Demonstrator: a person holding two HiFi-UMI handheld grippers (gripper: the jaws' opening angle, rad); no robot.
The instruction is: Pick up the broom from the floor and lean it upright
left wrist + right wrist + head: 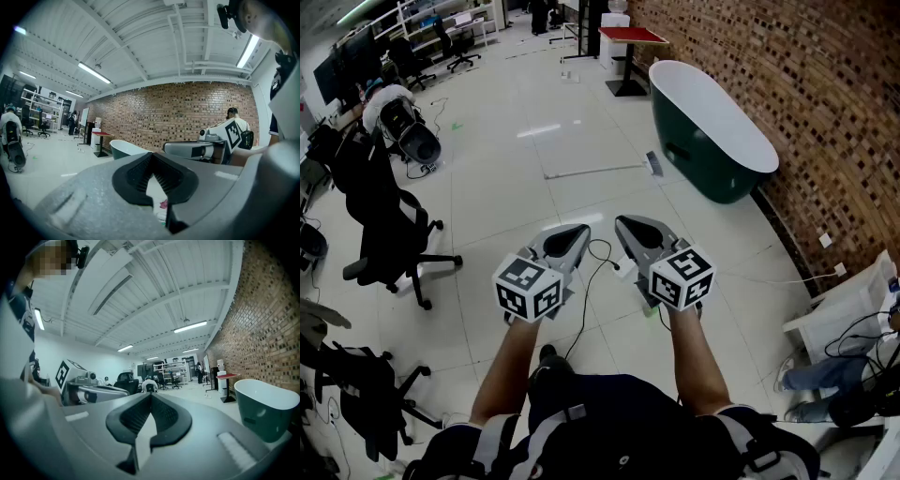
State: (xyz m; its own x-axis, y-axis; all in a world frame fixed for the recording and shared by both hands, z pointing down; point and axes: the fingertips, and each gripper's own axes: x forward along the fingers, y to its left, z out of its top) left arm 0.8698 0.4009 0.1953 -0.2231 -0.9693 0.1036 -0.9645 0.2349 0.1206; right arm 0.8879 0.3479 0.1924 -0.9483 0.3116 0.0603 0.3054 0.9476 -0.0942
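Note:
The broom lies flat on the pale tiled floor ahead, its thin handle running left to right and its small head near the green bathtub. Both grippers are held side by side at waist height, well short of the broom. My left gripper has its jaws closed together with nothing between them, as the left gripper view also shows. My right gripper is shut and empty too, its tips meeting in the right gripper view.
A brick wall runs along the right behind the bathtub. Black office chairs stand at the left. A red-topped table is far ahead. A black cable trails on the floor below the grippers. A white box and a seated person's legs are at lower right.

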